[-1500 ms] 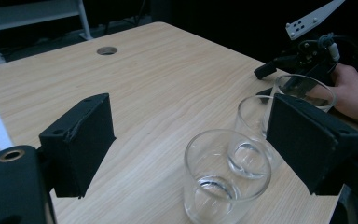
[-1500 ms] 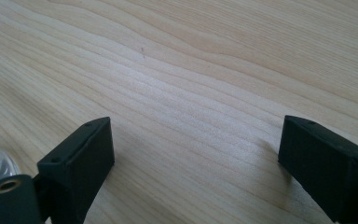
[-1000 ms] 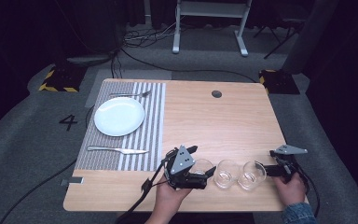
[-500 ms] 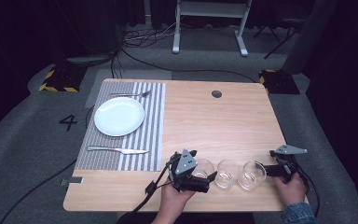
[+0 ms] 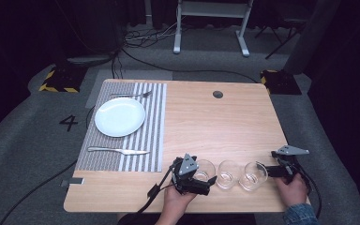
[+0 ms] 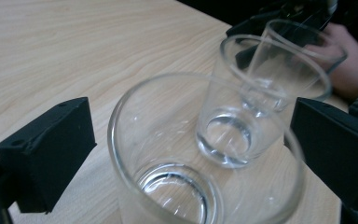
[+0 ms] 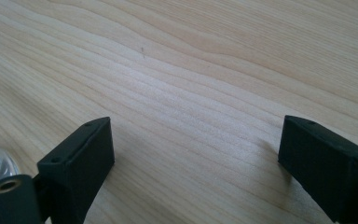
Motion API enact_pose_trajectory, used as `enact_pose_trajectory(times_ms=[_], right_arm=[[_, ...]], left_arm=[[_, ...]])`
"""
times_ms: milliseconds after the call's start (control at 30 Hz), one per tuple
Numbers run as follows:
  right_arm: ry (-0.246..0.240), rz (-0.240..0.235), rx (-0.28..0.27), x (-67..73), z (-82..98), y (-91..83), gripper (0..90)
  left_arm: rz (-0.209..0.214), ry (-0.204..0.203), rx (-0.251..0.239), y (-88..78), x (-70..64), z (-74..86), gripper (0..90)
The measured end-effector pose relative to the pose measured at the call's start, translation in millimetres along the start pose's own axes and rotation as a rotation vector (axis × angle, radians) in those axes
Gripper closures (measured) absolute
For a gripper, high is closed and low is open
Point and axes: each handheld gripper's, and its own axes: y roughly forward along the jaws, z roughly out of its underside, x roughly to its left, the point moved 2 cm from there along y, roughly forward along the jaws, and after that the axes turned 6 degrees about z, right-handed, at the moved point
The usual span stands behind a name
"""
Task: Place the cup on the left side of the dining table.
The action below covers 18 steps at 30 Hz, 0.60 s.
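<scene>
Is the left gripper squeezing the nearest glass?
Apart. In the left gripper view the left gripper has just opened, and table shows between its left pad and the nearest glass.

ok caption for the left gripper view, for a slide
Open left tongs straddle the nearest glass of three in a row on the wooden table.

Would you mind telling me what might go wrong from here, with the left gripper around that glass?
1. The left gripper, whose jaws have just been opening, straddles the nearest glass without pressing it; an off-centre closure might tip it.
2. The three glasses stand in a tight row, so a nudge may knock the middle glass.
3. The right-hand glass sits close to the right gripper and the table edge.
</scene>
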Motion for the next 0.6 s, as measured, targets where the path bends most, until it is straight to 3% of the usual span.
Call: enact_pose_trajectory(times_ms=[167,200,433,600], right_arm=[[0.000,0.000,0.000,0.0,0.0,0.0,10.7],[0.000,0.000,0.000,0.0,0.0,0.0,10.7],[0.000,0.000,0.000,0.0,0.0,0.0,10.7],[0.000,0.000,0.000,0.0,0.0,0.0,10.7]], left_arm=[[0.027,0.013,0.010,5.5,-0.7,7.1,9.4],[0.020,0.031,0.015,6.4,-1.7,7.8,13.6],[-0.046,0.092,0.024,8.4,-6.0,11.3,18.2],[-0.057,0.097,0.032,8.2,-6.7,10.3,18.6]])
